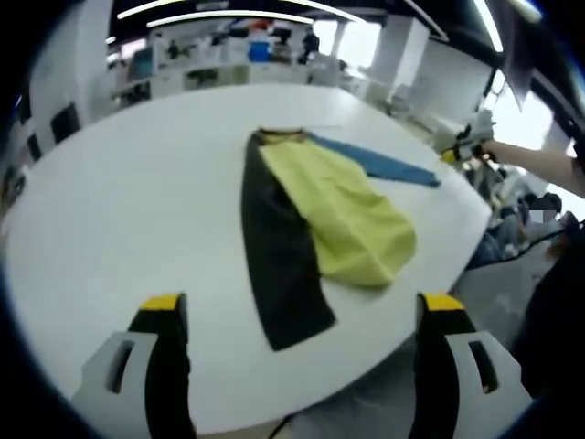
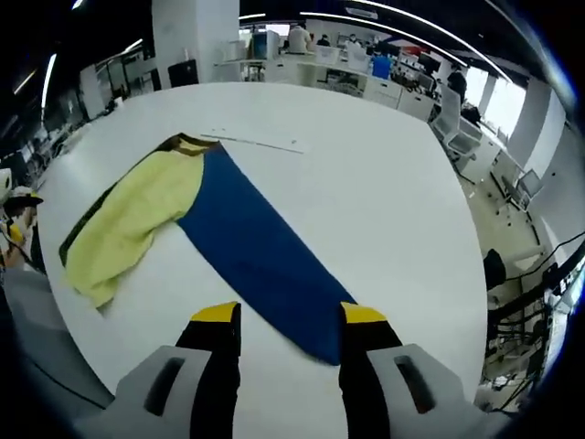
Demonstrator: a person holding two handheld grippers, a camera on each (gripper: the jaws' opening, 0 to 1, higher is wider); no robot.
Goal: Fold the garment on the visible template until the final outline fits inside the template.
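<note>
A garment lies flat on the white table (image 1: pixel 119 201), with a black panel (image 1: pixel 274 265), a yellow middle (image 1: pixel 352 215) and a blue panel (image 1: pixel 384 165). My left gripper (image 1: pixel 303 306) is open wide at the near table edge, its yellow-tipped jaws either side of the black panel's end. In the right gripper view the blue panel (image 2: pixel 260 251) runs toward me from the collar (image 2: pixel 187 143), with the yellow part (image 2: pixel 137 219) to its left. My right gripper (image 2: pixel 290 315) is open, and the blue panel's end lies between its jaws. A thin line (image 2: pixel 256 142) marks the table (image 2: pixel 384 201) past the collar.
The other gripper (image 1: pixel 466 142), held by a person's arm, hovers at the table's right edge. The left gripper (image 2: pixel 14 219) sits at the left edge of the right gripper view. Desks, chairs (image 2: pixel 512 187) and seated people surround the table. Bare tabletop lies around the garment.
</note>
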